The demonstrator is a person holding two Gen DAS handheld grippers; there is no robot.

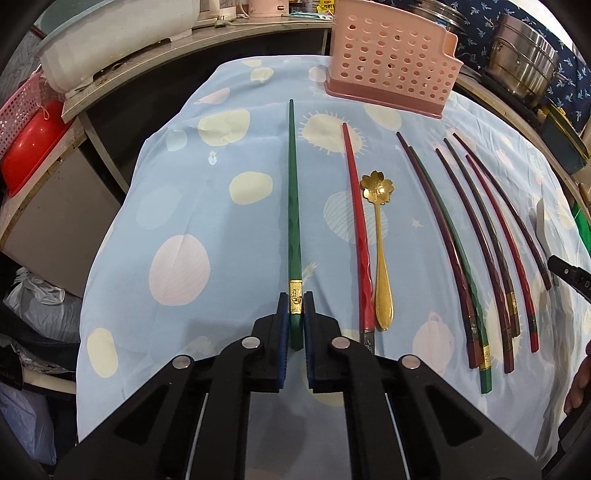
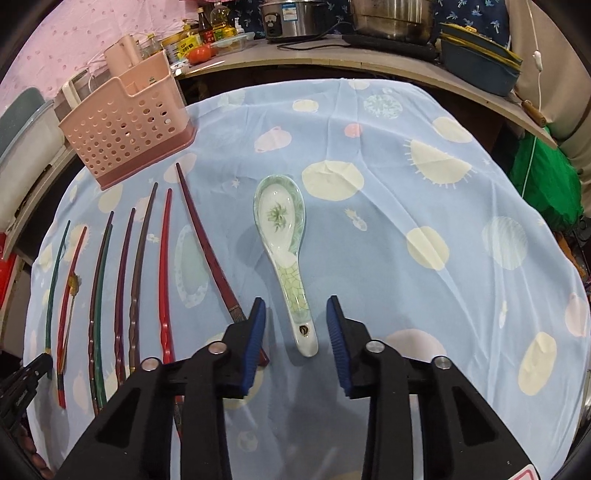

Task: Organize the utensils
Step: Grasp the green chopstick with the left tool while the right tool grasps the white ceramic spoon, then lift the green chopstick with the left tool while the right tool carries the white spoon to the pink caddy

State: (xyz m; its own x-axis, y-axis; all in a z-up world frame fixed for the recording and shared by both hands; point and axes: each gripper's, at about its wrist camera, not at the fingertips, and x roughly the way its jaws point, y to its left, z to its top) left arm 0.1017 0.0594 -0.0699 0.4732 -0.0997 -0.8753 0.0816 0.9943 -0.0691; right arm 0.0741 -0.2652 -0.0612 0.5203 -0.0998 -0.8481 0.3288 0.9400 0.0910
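My left gripper (image 1: 296,300) is shut on the green chopstick (image 1: 293,192) near its gold band; the stick points away toward the pink perforated utensil holder (image 1: 391,59). Beside it lie a red chopstick (image 1: 356,225), a gold flower spoon (image 1: 380,254) and several dark chopsticks (image 1: 480,236). My right gripper (image 2: 296,308) is open, its pads on either side of the handle of a white and green ceramic spoon (image 2: 286,243) that lies on the cloth. The holder (image 2: 125,122) and the row of chopsticks (image 2: 125,280) show at the left in the right wrist view.
A blue patterned cloth (image 1: 184,206) covers the table. Metal pots (image 1: 524,62) and a rice cooker (image 2: 291,18) stand on the shelf behind. A red basin (image 1: 33,144) sits at the left. A green bag (image 2: 543,181) is at the right.
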